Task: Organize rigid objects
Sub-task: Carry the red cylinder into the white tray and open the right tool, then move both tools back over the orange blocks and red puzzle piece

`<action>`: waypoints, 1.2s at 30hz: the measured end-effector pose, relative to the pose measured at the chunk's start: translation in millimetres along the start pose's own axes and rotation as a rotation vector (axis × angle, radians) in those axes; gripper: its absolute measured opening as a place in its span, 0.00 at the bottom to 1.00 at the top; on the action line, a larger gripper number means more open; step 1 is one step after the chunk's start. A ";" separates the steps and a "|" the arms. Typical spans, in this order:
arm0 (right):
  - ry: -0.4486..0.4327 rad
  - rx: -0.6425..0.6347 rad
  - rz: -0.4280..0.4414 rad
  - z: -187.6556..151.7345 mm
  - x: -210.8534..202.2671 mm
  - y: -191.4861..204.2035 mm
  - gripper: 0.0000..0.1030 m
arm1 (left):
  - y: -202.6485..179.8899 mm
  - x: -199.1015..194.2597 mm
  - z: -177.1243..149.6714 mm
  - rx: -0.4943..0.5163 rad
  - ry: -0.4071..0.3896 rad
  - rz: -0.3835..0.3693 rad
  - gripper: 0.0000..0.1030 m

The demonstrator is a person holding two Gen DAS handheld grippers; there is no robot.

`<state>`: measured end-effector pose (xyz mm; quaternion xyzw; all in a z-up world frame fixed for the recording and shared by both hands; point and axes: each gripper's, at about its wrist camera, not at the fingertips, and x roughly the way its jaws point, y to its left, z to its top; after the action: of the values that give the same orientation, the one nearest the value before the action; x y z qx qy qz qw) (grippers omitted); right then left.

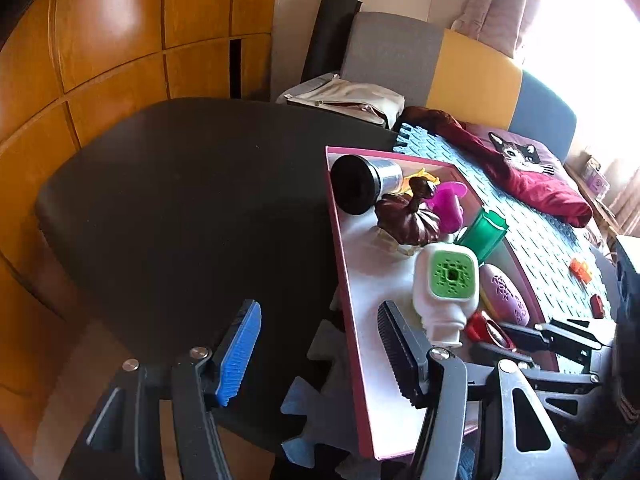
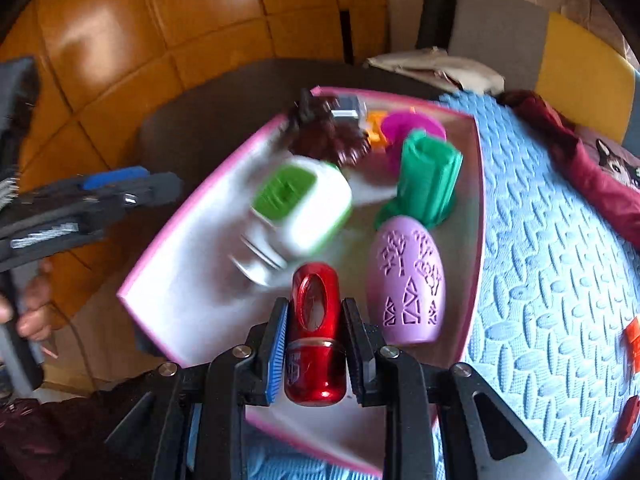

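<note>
right tool (image 2: 314, 344) clamps red capsule (image 2: 315, 336) over pink tray (image 2: 180, 248); left tool (image 1: 320, 352) spread wide, empty

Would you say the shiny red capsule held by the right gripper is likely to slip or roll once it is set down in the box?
Probably slippery: the red capsule looks glossy and rounded, and the right gripper touches only its curved sides. It seems rigid. Laid on its side in the pink box, it may roll towards the lilac egg-shaped case.
</note>
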<state>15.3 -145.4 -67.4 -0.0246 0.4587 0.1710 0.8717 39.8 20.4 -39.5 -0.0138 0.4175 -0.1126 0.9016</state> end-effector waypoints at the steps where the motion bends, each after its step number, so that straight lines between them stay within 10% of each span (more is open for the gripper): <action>1: 0.003 0.014 0.003 0.3 -0.3 -1.8 0.25 | -1.1 0.1 -0.1 0.004 0.001 -0.001 0.60; 36: -0.156 0.088 -0.086 -1.6 -61.3 -24.4 0.36 | -26.9 -15.8 -0.9 0.087 -0.035 -0.018 0.64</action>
<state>-10.0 -185.6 -21.6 0.0073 0.3951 0.1147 0.9114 24.1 -2.3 -25.0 0.0199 0.3964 -0.1386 0.9073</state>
